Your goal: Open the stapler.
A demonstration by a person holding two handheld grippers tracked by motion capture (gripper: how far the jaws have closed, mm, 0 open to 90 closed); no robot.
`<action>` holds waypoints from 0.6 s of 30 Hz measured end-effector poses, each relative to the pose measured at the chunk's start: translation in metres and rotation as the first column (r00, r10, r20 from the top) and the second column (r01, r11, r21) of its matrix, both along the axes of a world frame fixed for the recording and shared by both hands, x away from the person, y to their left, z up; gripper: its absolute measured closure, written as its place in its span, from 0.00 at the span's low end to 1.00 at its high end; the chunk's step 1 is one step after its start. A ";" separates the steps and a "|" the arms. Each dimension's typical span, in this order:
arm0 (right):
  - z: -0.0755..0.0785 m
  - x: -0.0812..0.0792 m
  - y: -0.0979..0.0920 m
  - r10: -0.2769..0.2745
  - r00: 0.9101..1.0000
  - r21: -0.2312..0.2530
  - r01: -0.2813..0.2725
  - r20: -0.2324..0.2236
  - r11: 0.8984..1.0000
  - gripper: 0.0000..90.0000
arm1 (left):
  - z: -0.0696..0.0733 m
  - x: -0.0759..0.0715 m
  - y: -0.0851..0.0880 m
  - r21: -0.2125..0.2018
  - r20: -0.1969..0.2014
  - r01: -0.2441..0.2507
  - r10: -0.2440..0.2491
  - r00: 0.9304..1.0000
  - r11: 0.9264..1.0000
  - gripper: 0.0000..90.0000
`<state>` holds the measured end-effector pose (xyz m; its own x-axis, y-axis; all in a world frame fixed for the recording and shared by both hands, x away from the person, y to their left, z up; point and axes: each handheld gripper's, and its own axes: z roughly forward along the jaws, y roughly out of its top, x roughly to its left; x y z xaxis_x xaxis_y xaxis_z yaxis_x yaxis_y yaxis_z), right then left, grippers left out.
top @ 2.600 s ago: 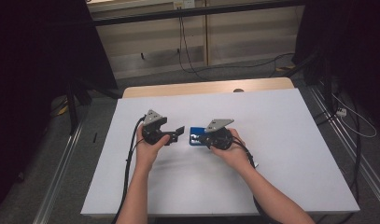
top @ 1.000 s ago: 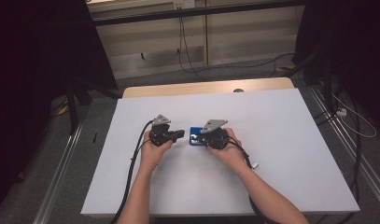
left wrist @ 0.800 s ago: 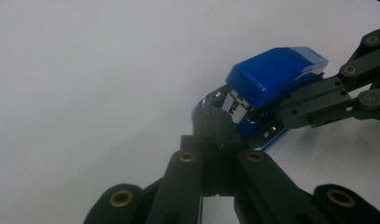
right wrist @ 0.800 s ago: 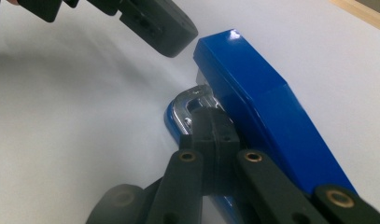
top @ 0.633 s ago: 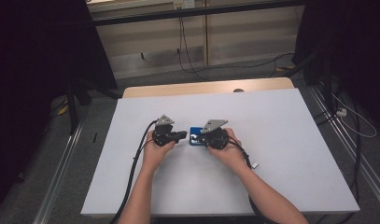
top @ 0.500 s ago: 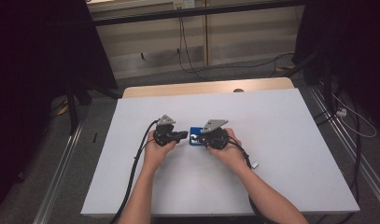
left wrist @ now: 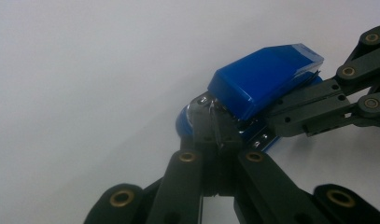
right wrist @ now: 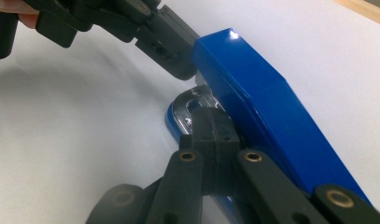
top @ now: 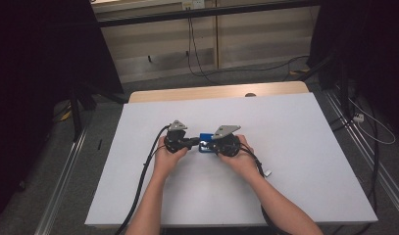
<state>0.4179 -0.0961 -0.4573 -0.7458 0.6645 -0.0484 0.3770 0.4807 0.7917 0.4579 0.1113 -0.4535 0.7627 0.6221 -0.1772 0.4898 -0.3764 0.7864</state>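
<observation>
Both grippers, left [top: 191, 142] and right [top: 205, 145], meet closed at the glossy blue plastic stapler [top: 205, 145] mid-table [top: 305, 161], apparently bracing its metal base from opposite sides while the lid tilts up.

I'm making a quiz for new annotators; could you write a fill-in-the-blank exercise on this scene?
1. The stapler held between the two tools is coloured ____.
2. It rests on a ____ table top.
3. The jaws of the left tool are ____.
4. In the high view the right tool meets the stapler from the ____ side of the picture.

Missing words: blue; white; shut; right
</observation>
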 end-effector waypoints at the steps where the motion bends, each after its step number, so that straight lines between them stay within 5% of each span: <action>1: 0.000 0.000 0.000 0.000 1.000 0.000 0.000 0.000 1.000 1.00 | 0.000 0.000 0.000 0.001 -0.001 0.003 -0.003 1.000 1.000 1.00; 18: -0.001 0.000 0.000 -0.004 1.000 0.009 0.004 0.001 1.000 1.00 | -0.006 0.002 -0.001 0.012 -0.023 0.002 -0.002 1.000 1.000 1.00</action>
